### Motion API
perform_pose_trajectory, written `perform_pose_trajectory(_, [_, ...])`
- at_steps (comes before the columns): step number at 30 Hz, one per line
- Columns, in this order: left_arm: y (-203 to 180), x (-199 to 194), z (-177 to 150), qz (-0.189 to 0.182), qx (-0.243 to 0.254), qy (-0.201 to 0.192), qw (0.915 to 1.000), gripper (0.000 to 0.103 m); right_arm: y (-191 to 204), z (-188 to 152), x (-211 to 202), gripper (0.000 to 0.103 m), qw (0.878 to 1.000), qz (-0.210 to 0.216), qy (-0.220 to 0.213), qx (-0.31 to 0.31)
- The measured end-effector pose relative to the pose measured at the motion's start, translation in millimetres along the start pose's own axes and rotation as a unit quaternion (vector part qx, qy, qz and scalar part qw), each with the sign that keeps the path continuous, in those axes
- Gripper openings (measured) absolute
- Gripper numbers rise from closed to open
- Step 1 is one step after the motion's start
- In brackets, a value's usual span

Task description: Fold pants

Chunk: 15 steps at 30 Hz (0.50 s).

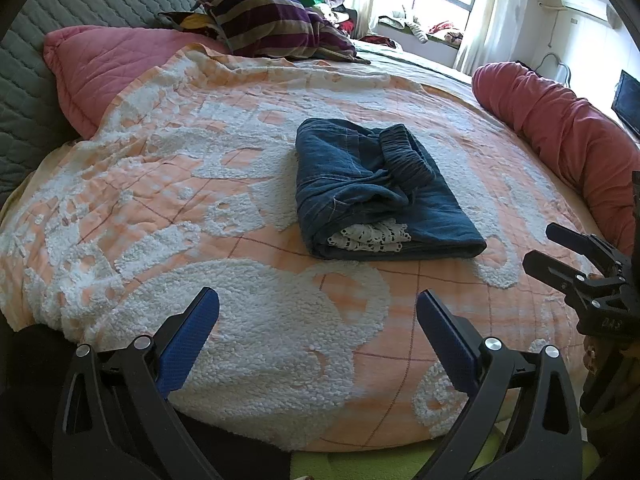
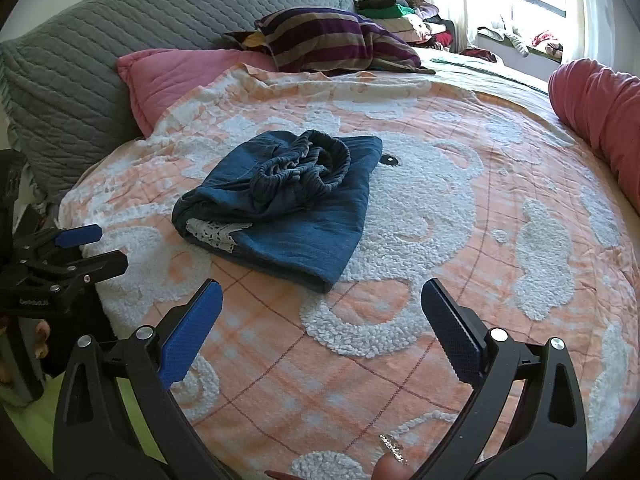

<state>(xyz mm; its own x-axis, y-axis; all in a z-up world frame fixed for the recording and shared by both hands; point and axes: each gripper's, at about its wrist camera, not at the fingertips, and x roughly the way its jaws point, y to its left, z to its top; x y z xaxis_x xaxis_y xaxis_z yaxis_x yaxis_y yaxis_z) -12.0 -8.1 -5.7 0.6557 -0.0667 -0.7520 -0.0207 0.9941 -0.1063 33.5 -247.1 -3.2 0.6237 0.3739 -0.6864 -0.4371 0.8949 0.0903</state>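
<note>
Folded blue pants (image 1: pixel 372 184), elastic waistband (image 1: pixel 406 152) uppermost and white lace trim (image 1: pixel 368 236) showing at the near fold, lie in a compact bundle near the middle of an orange-and-white blanket (image 1: pixel 160 184) on the bed. The left gripper (image 1: pixel 318 312) and right gripper (image 2: pixel 322 300) hover over the blanket's near edge, jaws spread wide and holding nothing, both apart from the pants. Pink pillows (image 2: pixel 172 76) and a striped cushion (image 2: pixel 332 38) lie beyond.
</note>
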Motion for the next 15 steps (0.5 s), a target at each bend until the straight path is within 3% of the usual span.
perform_pose_trajectory(15, [-3.5, -0.8, 0.2, 0.0, 0.004, -0.001, 1.0, 0.098, -9.1, 2.8, -3.3, 0.094, 1.0, -0.017, -0.002, 0.007])
